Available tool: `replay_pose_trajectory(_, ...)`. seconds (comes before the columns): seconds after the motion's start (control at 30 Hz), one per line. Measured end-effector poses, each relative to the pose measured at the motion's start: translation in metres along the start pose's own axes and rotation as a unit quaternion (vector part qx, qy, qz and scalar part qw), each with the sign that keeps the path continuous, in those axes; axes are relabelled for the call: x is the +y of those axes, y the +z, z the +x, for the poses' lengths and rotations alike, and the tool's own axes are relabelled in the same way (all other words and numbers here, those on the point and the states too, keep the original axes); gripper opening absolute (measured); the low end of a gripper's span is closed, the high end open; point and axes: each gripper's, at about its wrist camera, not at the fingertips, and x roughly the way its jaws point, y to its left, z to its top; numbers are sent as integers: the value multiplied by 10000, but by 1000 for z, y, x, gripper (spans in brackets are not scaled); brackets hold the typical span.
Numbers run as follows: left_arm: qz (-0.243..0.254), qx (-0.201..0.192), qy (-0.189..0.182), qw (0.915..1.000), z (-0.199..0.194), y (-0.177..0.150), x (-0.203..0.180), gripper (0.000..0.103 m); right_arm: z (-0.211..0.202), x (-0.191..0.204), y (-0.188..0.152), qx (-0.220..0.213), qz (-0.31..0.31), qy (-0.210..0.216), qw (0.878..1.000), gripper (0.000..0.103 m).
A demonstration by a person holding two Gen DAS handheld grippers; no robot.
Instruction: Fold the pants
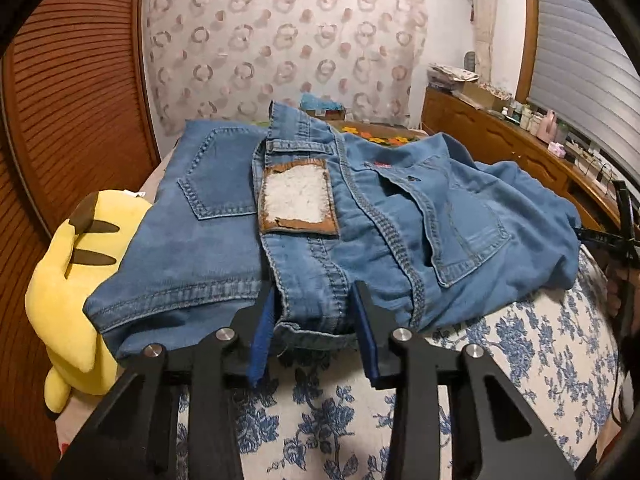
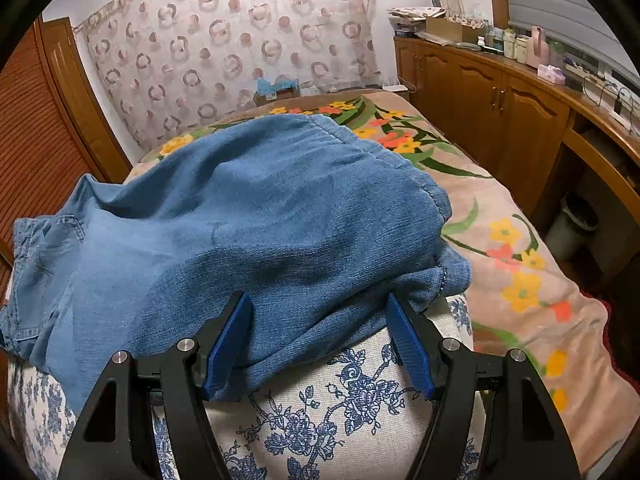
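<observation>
Grasp step: left tongs (image 1: 314,316) and right tongs (image 2: 318,334), both spread, straddle the pants' (image 1: 320,216) near edge; next, press both together on the denim, then lift.

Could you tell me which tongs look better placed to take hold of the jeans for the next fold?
Left, probably: the left tongs already straddle the jeans' waistband edge, while the right tongs straddle bulkier fabric.

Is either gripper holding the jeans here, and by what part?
Neither. The left gripper stands open around the jeans' waistband edge; the right gripper stands open around a fold of the denim.
</observation>
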Motion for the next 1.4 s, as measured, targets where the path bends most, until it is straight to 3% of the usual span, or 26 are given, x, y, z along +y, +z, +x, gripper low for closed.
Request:
replay_pose_trajectory(0.1, 5, -25, 0, 10000, 1, 0, 1, 34, 0, 3, 1, 28, -70, -85, 9999, 72)
replay_pose_trajectory(0.2, -65, -106, -5, 9999, -2, 0, 2, 23, -1, 0, 2, 55, -71, -27, 10000, 72)
replay_pose_trajectory(0.4, 40, -126, -12, 9999, -3, 0, -2, 23, -1, -21, 9, 171, 516, 425, 9976, 72)
replay_pose_trajectory(0.5, -41, -52, -51, 10000, 1, 0, 0, 24, 4, -27, 13, 221, 631, 423, 9969, 71)
replay_pose_trajectory(0.6, -49, -53, -70, 10000, 3, 0, 1, 23, 7, -23, 14, 253, 538, 87, 9982, 54)
replay_pose_trajectory(0.63, -54, -114, -82, 9999, 2, 0, 0, 15, 7, -20, 15, 253, 490, -36, 9985, 41)
replay_pose_trajectory(0.67, -70, -133, -114, 9998, 0, 0, -2, 15, 8, -20, 14, 247, 437, -178, 9986, 28)
replay_pose_trajectory(0.7, -58, -142, -104, 9998, -1, 1, -2, 14, 9, -19, 14, 250, 393, -244, 9986, 25)
replay_pose_trajectory(0.77, -2, -239, -117, 9996, -8, 2, -7, 13, 9, -16, 14, 239, 333, -205, 9989, 9)
replay_pose_trajectory(0.8, 5, -289, -135, 9995, -12, 3, -7, 12, 8, -15, 13, 221, 297, -185, 9991, 8)
replay_pose_trajectory(1.2, 0, -936, -264, 9953, -75, 24, -5, 9, -63, -18, -4, -767, -414, -78, 9962, 3)
replay_pose_trajectory(1.4, -149, -1139, -320, 9929, -115, 9, 11, 8, -109, -27, -36, -956, -634, 85, 9934, 3)
